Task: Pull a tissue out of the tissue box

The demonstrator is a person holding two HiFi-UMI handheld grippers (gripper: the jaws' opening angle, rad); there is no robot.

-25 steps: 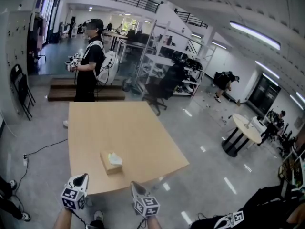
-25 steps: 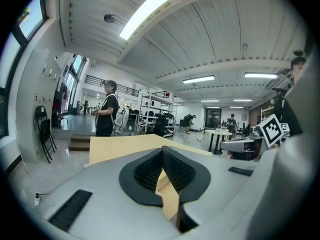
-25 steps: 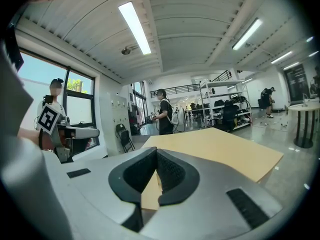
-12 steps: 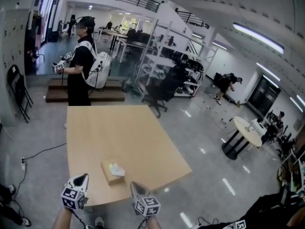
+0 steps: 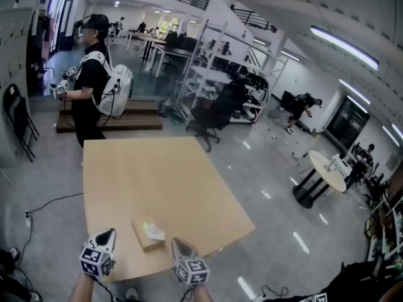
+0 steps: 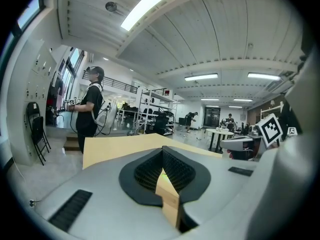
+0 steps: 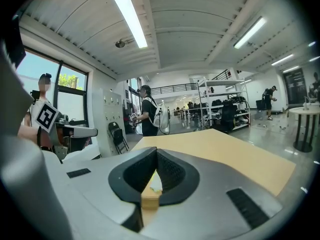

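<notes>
Tan table (image 5: 170,181) bears the tissue box (image 5: 147,233); left gripper (image 5: 108,233) and right gripper (image 5: 179,244) hover close, both clenched empty

Light wooden table (image 5: 157,181), bare over most of its top. At its far end, a person (image 5: 87,83) standing side-on, white backpack (image 5: 118,90) on. Black folding chair (image 5: 16,115) by the left wall. Low wooden platform (image 5: 132,121) behind the person. Black office chair (image 5: 211,115) beside metal shelving (image 5: 214,61). Round white table (image 5: 327,168) on a black base, far right. Second person (image 5: 301,109) bent over, background. Cable (image 5: 53,201) trailing on the grey floor.
</notes>
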